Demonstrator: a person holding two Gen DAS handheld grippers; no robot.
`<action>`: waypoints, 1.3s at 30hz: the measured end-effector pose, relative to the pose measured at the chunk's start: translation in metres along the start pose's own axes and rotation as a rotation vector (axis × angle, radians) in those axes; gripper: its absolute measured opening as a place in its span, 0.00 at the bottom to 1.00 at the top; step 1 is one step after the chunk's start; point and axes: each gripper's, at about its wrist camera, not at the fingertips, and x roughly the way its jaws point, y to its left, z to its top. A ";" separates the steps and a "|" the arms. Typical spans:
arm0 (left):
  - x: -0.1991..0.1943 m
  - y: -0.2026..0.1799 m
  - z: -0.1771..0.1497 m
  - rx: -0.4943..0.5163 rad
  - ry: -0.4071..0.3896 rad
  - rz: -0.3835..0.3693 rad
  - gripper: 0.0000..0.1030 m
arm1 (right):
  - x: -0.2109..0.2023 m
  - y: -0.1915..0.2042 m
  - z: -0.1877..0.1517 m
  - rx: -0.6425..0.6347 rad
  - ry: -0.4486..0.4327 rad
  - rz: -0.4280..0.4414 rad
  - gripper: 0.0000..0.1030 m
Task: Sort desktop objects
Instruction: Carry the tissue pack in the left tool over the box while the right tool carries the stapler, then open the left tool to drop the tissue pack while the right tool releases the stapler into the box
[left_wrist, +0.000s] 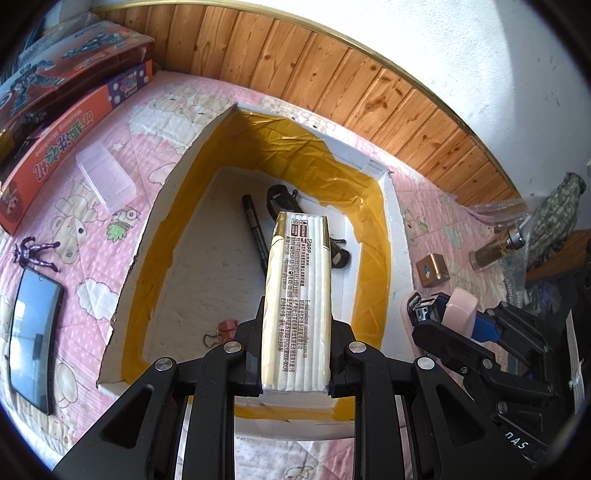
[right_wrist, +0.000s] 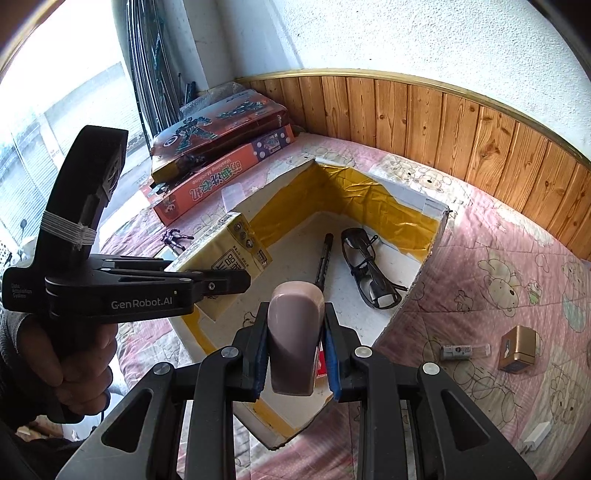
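Your left tool (left_wrist: 295, 354) clamps a cream tissue pack (left_wrist: 297, 306) above the yellow-taped white box (left_wrist: 373, 229). Your right tool (right_wrist: 295, 354) grips a pink plastic stapler (right_wrist: 293, 339) over the box's near corner.

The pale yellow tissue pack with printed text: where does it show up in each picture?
Left wrist view: pale yellow tissue pack at centre, clamped in the left gripper, above the box.
Right wrist view: left of centre, over the box's left wall.
Shared landmark: yellow-taped white foam box.

The tissue pack (left_wrist: 295, 314) hides part of the glasses (left_wrist: 284, 195); its small print is unreadable.
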 end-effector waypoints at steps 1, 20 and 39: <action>0.002 0.002 0.002 -0.003 0.004 0.001 0.22 | 0.003 -0.001 0.002 0.000 0.005 0.004 0.26; 0.049 0.029 0.030 -0.044 0.152 0.063 0.22 | 0.082 -0.015 0.033 -0.038 0.158 0.028 0.26; 0.095 0.038 0.055 0.009 0.309 0.131 0.23 | 0.164 -0.031 0.043 -0.091 0.448 -0.043 0.26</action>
